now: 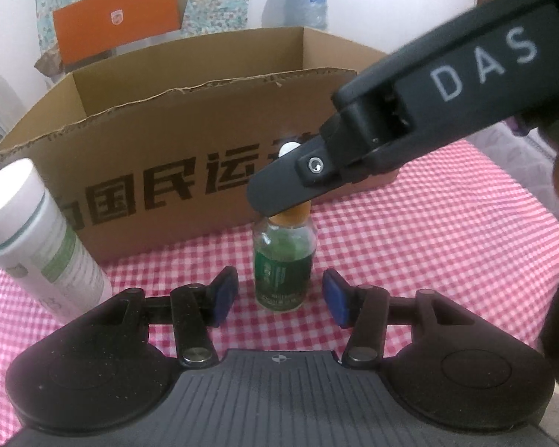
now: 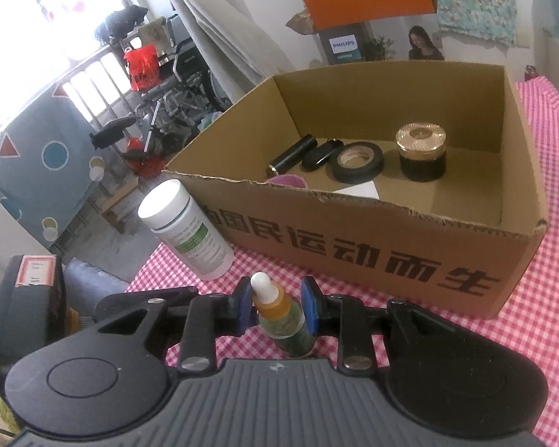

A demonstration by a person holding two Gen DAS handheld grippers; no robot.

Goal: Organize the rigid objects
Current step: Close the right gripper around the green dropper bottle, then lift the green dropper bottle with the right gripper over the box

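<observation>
The right gripper [image 2: 275,307] has its blue-padded jaws clamped on the small glass dropper bottle [image 2: 285,320], upright before the corrugated cardboard box [image 2: 372,257]; the left gripper [image 1: 275,300] holds its jaws apart, empty, near that box on the checked worktop [image 1: 447,246].

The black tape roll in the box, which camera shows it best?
The right wrist view: the black tape roll lies flat on the floor of the cardboard box. In the left wrist view the box's front wall hides it.
</observation>
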